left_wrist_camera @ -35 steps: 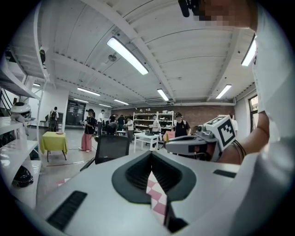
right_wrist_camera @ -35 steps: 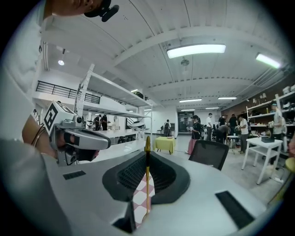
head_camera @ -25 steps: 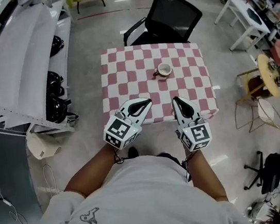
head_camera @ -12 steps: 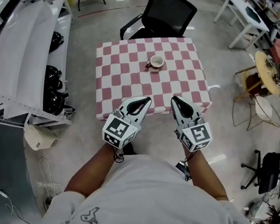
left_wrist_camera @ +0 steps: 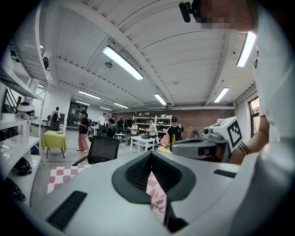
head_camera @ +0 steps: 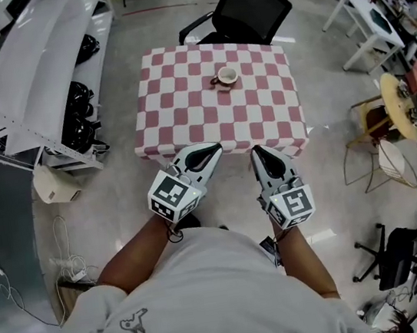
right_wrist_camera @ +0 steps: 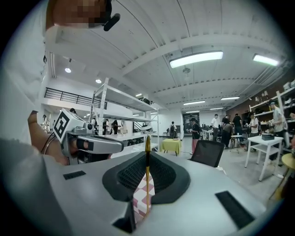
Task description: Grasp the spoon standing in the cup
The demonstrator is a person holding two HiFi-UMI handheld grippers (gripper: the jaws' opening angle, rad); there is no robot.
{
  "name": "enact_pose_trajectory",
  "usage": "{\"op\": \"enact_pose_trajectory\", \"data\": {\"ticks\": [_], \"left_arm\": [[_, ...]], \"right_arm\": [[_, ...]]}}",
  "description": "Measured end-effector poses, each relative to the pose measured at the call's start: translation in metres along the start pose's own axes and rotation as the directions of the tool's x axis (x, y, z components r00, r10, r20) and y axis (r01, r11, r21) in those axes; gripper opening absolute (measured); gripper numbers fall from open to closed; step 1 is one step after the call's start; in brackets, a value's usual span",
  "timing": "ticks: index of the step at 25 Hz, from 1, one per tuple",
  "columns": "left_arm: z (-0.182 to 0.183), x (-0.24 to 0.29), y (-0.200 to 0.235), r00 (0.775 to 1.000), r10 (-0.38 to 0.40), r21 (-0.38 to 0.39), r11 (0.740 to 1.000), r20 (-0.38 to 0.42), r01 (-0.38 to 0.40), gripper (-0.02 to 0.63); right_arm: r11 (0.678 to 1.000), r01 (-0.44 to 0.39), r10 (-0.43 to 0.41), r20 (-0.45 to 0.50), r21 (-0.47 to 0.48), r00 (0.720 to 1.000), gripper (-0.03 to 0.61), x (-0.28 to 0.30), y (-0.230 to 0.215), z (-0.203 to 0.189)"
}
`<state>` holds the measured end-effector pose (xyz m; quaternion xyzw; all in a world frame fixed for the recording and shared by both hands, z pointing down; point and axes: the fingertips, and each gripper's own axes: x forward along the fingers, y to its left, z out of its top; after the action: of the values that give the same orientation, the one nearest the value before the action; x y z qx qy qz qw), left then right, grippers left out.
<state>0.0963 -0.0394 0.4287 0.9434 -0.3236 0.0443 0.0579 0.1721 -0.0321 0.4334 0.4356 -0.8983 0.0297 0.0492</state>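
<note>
A small white cup (head_camera: 226, 76) stands on the far half of a table with a pink and white checked cloth (head_camera: 186, 119). The spoon is too small to make out in it. My left gripper (head_camera: 210, 151) and right gripper (head_camera: 257, 151) hang side by side just short of the table's near edge, well short of the cup. Both are shut with nothing in them. In the left gripper view the left gripper (left_wrist_camera: 151, 156) has its jaws together, with only a sliver of cloth showing past them. The right gripper (right_wrist_camera: 147, 154) looks the same in its own view.
A black office chair (head_camera: 248, 12) stands at the table's far side. White shelving with dark helmets (head_camera: 77, 119) runs along the left. A wire-frame chair (head_camera: 382, 159) and white tables (head_camera: 372, 17) are to the right. People stand far off in the hall (left_wrist_camera: 175, 131).
The table and cup have slid upward in the head view. Both grippers stay shut in much the same place in the frame, now at the near edge instead of over the cloth.
</note>
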Motion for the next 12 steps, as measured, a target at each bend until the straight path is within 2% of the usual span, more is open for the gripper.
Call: {"op": "enact_pose_trajectory", "data": {"ticks": [12], "left_arm": [[-0.022,-0.024,-0.069,0.999,0.047,-0.034,0.998,0.008,-0.047,0.012]], "right_arm": [[0.997,-0.074,0.074,0.0,0.01,0.997,0.041,-0.07,0.03,-0.018]]}}
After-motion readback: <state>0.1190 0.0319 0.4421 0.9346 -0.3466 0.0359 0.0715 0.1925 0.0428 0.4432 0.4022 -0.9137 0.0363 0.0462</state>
